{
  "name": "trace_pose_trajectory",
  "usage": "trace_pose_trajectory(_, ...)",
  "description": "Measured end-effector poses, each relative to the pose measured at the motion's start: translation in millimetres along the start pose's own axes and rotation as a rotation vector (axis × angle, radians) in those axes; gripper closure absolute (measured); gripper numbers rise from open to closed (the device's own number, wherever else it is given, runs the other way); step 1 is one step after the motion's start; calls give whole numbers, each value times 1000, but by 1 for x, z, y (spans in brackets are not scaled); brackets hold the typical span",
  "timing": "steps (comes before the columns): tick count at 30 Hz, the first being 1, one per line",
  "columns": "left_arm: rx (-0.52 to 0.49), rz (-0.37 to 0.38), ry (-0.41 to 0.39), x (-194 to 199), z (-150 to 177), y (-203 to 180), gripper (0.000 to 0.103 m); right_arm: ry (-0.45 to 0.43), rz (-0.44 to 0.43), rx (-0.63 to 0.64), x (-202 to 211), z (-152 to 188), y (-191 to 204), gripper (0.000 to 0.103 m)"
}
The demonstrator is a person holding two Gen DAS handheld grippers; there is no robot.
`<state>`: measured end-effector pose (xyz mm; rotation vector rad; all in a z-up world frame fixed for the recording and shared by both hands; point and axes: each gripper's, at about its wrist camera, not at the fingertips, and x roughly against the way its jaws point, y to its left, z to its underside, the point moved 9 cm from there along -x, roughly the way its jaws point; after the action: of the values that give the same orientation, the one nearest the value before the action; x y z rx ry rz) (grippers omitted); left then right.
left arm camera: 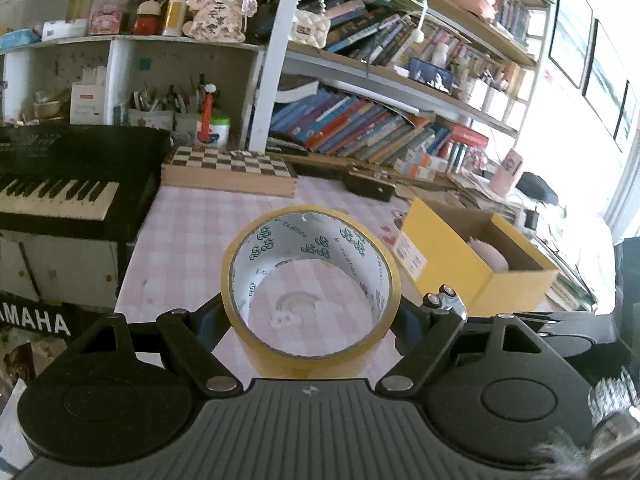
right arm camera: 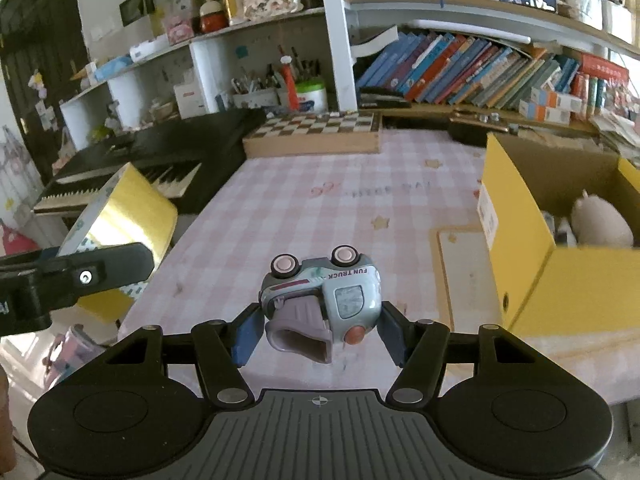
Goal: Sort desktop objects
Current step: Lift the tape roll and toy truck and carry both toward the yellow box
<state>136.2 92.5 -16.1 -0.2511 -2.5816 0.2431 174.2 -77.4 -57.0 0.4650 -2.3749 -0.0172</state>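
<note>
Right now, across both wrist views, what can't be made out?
- Open yellow cardboard box, right wrist view: the near wall hides most contents; only a pale plush toy shows.
- Left tool, left wrist view: the yellow roll of packing tape covers its pads.
- Black electronic keyboard, left wrist view: cut off by the edge.

We see our right gripper clamped on a pale blue toy truck lying wheels-up above the pink checked tablecloth. An open yellow cardboard box stands at right; our left gripper carries a yellow tape roll at left
</note>
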Motion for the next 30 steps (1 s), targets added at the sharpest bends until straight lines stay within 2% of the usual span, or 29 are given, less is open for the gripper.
trace_pose_trajectory(6,-42,47,35,19,21,-14,23,1,36,-51,27,32,1,40)
trace_pose_trajectory(13,-113,141,67,28,36,-42,23,-21,108,-133,57,55,-16,40)
trace_pose_trajectory(24,-199,302,110,22,54,-100,23,-42,240,-234,97,83,-54,40)
trace_pose_trajectory(30,-237,361,134,14,59,-126,23,-46,291,-280,110,95,-73,40)
